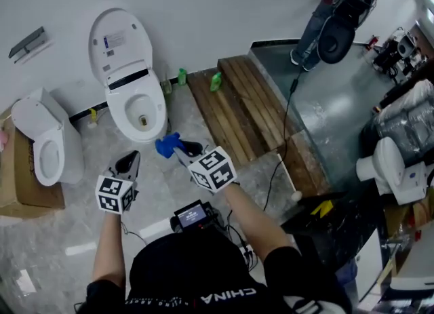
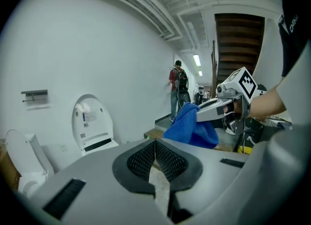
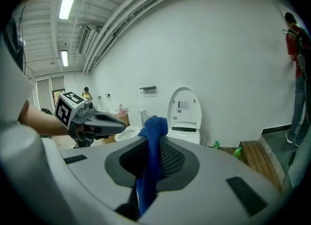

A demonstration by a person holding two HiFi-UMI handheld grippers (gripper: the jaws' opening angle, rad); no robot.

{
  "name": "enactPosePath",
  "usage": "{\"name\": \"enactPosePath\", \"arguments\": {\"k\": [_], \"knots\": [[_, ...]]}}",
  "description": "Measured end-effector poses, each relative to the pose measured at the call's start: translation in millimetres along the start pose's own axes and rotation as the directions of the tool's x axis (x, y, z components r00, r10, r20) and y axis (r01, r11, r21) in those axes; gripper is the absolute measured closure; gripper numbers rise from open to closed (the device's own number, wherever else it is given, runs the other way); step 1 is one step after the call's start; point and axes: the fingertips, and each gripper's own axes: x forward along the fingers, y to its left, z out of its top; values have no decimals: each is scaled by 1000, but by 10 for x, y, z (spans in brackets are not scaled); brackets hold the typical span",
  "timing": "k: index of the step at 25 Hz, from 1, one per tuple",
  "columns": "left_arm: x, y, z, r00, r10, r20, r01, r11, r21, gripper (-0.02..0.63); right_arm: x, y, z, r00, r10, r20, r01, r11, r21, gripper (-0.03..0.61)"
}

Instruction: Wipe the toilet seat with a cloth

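A white toilet (image 1: 139, 112) stands against the wall with its lid (image 1: 121, 41) raised; it also shows in the left gripper view (image 2: 92, 124) and the right gripper view (image 3: 183, 114). My right gripper (image 1: 178, 148) is shut on a blue cloth (image 1: 167, 144), held in the air a little short of the bowl's front. The cloth (image 3: 153, 144) hangs between its jaws, and bunches at its tip (image 2: 192, 127). My left gripper (image 1: 129, 161) is shut and empty, left of the cloth, pointing toward the toilet. Its pads meet (image 2: 155, 144).
A second toilet (image 1: 44, 146) sits on the left beside a cardboard box (image 1: 17, 177). Green bottles (image 1: 215, 81) stand by wooden steps (image 1: 244, 112) on the right. A cable (image 1: 285, 136) runs over the steps. Another toilet (image 1: 393, 167) and clutter are at far right. A person (image 2: 177, 90) stands far back.
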Motion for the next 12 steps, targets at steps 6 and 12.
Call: {"name": "enactPosePath", "arguments": {"k": [6, 12], "knots": [[273, 347, -68, 1000, -16, -24, 15, 1000, -21, 601, 420, -204, 41, 999, 13, -34, -13, 1000, 17, 535], [746, 893, -85, 998, 19, -59, -22, 999, -50, 601, 1081, -654, 162, 997, 60, -43, -58, 998, 33, 535]]}}
